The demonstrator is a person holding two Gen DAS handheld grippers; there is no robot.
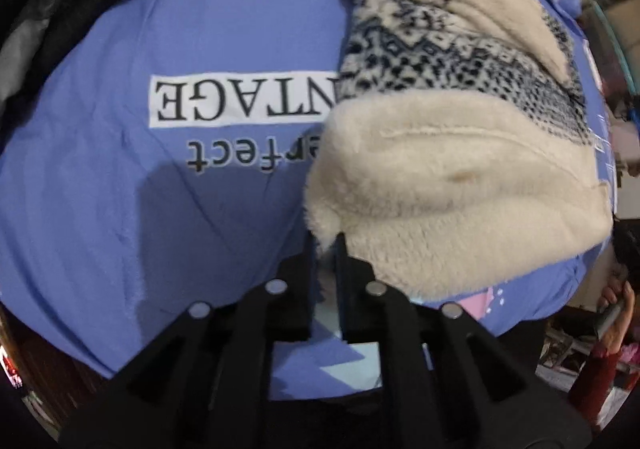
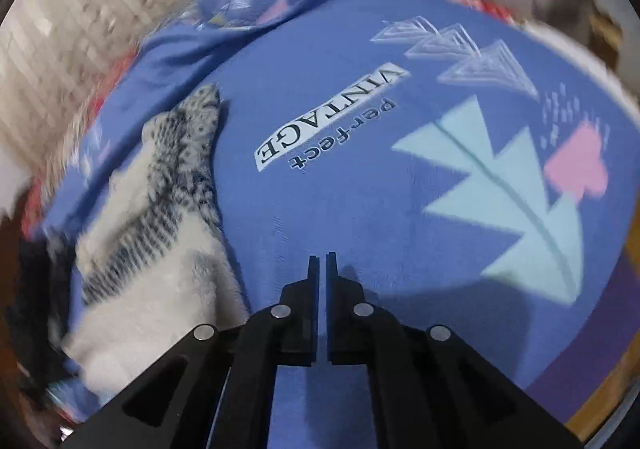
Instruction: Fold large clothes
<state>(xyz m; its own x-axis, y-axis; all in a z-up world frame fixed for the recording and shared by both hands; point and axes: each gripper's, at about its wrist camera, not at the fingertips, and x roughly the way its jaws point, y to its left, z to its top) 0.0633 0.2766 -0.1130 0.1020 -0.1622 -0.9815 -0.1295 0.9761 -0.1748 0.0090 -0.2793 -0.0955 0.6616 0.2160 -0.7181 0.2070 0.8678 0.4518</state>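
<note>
A blue sheet (image 2: pixel 320 209) printed "VINTAGE perfect" covers the whole surface, with a wide bare stretch running ahead of the right claw (image 2: pixel 322 261). The fleece (image 1: pixel 440 189), cream with a dark knit pattern, lies bunched along one side of it. The left claw (image 1: pixel 326 243) is pinched nearly closed on the fleece's near fuzzy corner. The right claw's fingers are almost touching, with nothing between them, over plain sheet and beside the fleece (image 2: pixel 160 249).
</note>
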